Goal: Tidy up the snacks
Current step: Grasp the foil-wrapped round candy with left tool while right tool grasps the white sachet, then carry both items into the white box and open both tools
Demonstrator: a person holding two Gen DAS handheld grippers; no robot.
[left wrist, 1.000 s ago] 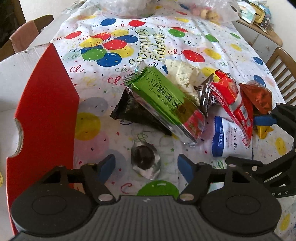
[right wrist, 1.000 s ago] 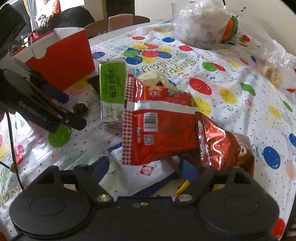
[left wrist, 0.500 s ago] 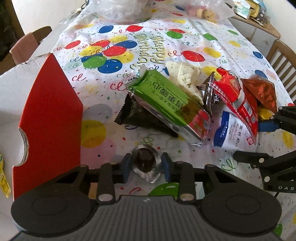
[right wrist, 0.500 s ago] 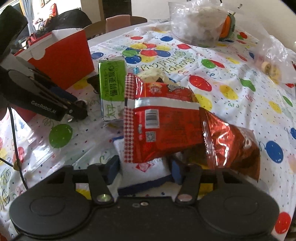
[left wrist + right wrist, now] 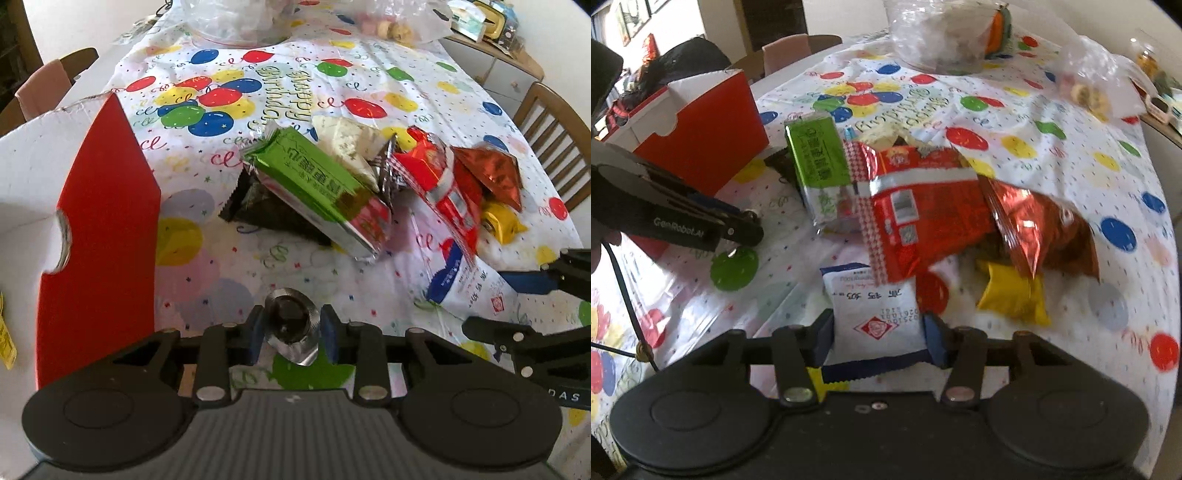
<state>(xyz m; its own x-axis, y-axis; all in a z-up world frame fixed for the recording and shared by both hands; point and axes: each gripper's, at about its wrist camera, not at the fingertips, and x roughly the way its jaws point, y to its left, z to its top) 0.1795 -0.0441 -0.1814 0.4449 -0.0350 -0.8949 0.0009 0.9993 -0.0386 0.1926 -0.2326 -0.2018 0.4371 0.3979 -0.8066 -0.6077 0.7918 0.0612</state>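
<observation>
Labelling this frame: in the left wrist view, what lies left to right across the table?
Red box → small foil-wrapped snack in the left gripper → green packet → red packet → yellow packet.

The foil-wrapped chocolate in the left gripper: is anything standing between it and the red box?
Nothing visible does. The foil-wrapped chocolate sits between the left gripper pads, and the red box stands just to its left across bare tablecloth. The snack pile lies farther ahead, off that path.

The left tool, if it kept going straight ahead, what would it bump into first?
Probably the green snack pack. The left tool already grips the small foil-wrapped candy; depth is uncertain.
</observation>
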